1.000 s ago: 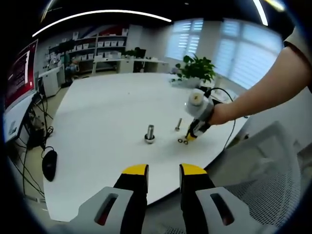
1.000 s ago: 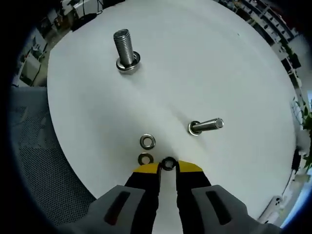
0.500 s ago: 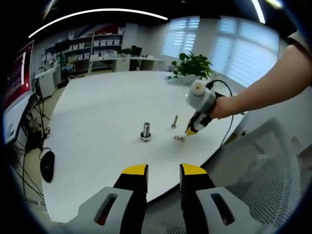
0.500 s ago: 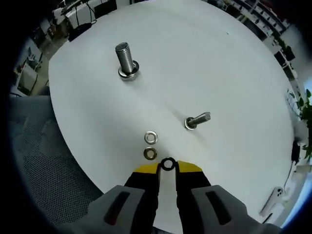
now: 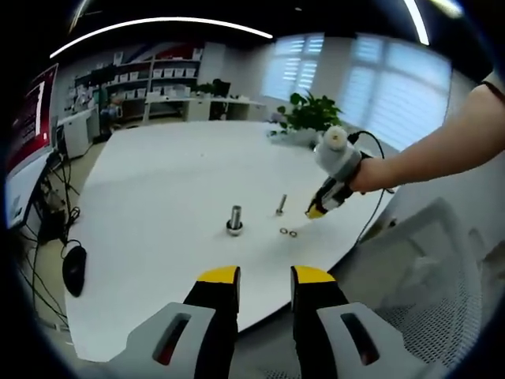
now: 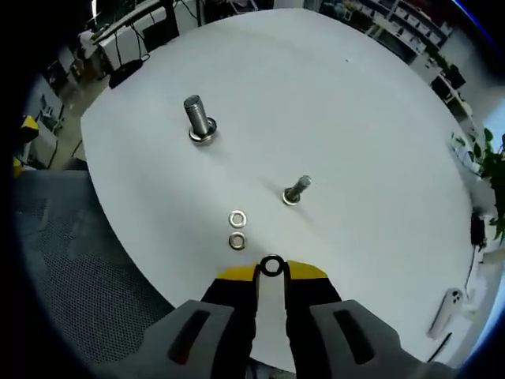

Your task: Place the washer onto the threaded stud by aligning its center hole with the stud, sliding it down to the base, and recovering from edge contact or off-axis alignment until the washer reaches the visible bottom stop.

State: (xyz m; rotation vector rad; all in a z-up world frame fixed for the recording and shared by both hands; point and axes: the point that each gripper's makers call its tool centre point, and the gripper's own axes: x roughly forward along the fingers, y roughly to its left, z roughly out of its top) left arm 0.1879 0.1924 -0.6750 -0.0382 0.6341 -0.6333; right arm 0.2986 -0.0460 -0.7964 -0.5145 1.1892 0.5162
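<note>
On the round white table (image 6: 355, 118) stands a thick threaded stud (image 6: 198, 117) with a washer around its base. A thinner stud (image 6: 296, 189) stands nearer the middle. Two loose washers (image 6: 237, 218) (image 6: 237, 242) lie side by side between the studs and me. My right gripper (image 6: 272, 271) hangs well above the table's near edge, shut on a dark washer (image 6: 272, 265) held at its tips. In the left gripper view it (image 5: 316, 212) hovers to the right of the thin stud (image 5: 280, 205) and thick stud (image 5: 234, 219). My left gripper (image 5: 265, 276) is open, off the table's edge, holding nothing.
A grey mesh chair (image 6: 71, 260) sits below the table's edge, also seen as a mesh chair (image 5: 426, 268) on the right. A potted plant (image 5: 309, 110) stands at the table's far side. A white handset (image 6: 446, 309) lies near the rim. A mouse (image 5: 72, 269) lies at the left.
My right gripper has lifted away from the table with the dark washer held; studs and loose washers look smaller. The left view has drawn back slightly.
</note>
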